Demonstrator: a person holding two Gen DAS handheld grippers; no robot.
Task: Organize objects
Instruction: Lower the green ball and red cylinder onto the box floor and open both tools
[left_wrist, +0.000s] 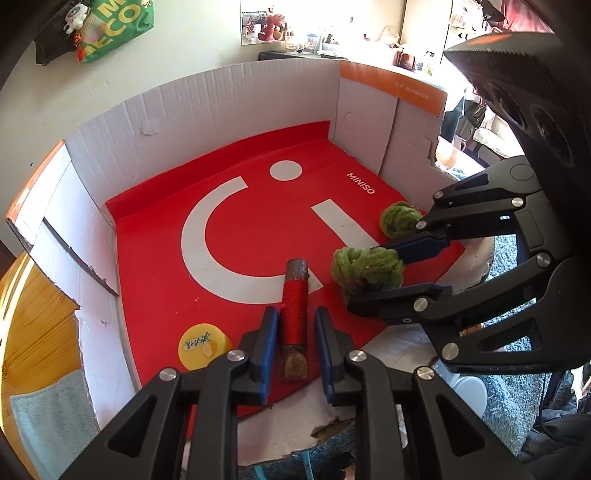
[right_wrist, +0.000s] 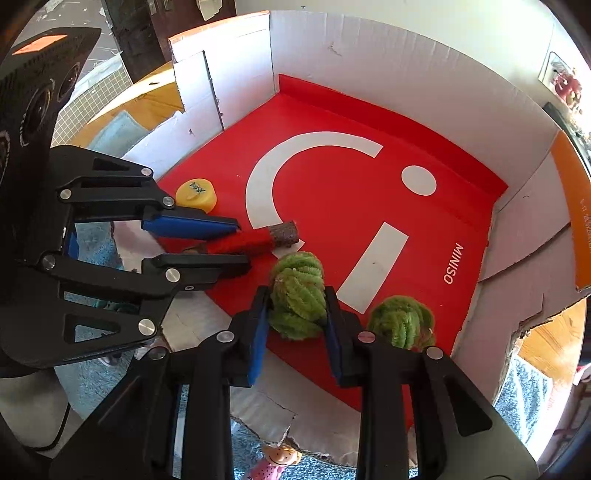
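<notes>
Left wrist view, nearest first: left gripper (left_wrist: 295, 312) pointing steeply down, jaws slightly apart, blue pads (left_wrist: 267, 343) flanking a stick (left_wrist: 293, 295) without clamping it, a thin gap visible on the right side. Stick lying on the red sheet (left_wrist: 159, 258), wrapped in red thread along its middle, bare bark at both ends, near end between the pads, far end aimed into the box. Just left of the gripper, a yellow lid (left_wrist: 203, 345) flat on the sheet near its front edge, apart from the stick.

Right of the stick, right gripper (right_wrist: 296, 293) closed on a green ball (right_wrist: 297, 295) of fuzzy cord, both pads pressed into its sides, ball resting on the sheet near the front edge. Second green ball (right_wrist: 400, 321) just beside it on the right, loose on the sheet, untouched.

Farther in: bare red sheet with white logo shapes and the word MINISO, lining the floor of a cardboard box (left_wrist: 221, 107). White box walls upright on three sides, orange strip along the top edge.
</notes>
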